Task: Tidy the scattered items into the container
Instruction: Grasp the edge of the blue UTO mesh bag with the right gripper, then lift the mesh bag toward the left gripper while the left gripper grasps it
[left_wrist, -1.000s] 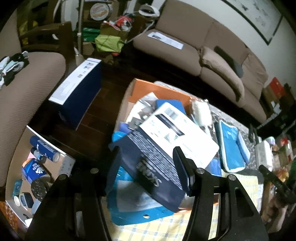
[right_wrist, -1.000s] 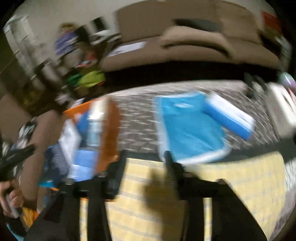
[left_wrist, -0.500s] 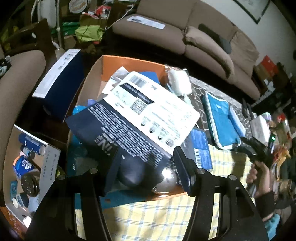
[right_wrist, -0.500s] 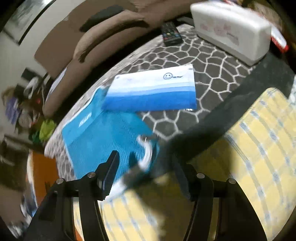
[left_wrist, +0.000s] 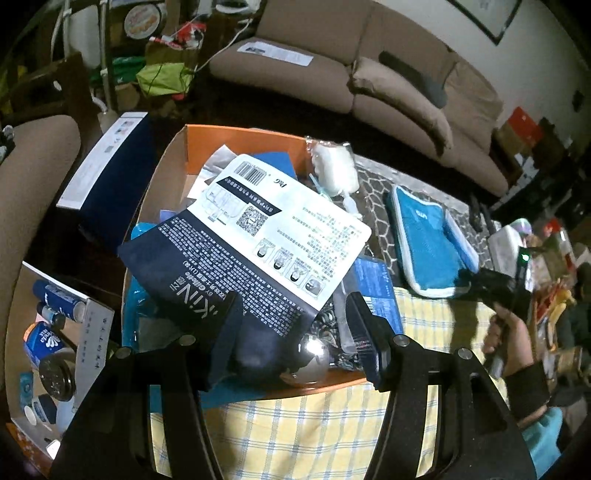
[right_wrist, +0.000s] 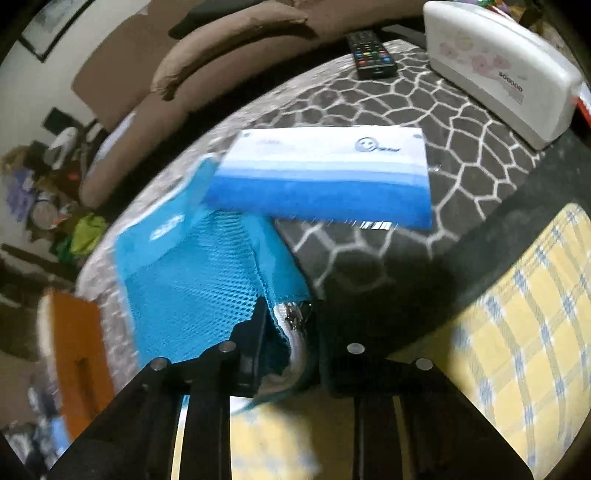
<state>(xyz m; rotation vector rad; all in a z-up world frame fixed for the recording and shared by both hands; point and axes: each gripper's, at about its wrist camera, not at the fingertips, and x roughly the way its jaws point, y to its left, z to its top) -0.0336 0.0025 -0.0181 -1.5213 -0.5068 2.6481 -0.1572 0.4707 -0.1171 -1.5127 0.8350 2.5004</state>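
Observation:
An orange cardboard box holds several items, topped by a navy-and-white razor package. My left gripper hovers open over the box's near edge. The package's dark corner and a shiny metal ball lie between its fingers, clear of the right finger. On the patterned mat lies a blue mesh pouch. My right gripper has its jaws closing on the pouch's near corner, with the white trim and zipper pull pinched between them. A blue-and-white flat pack rests on the pouch's far end.
A white tissue case and a remote sit at the mat's far side. Yellow checked cloth covers the near table. A brown sofa stands behind. A navy carton and a box of cans stand at the left.
The right gripper swung down to the blue pouch and narrowed its jaws on the corner. The left gripper shifted along the box, and the razor package now lies on the contents.

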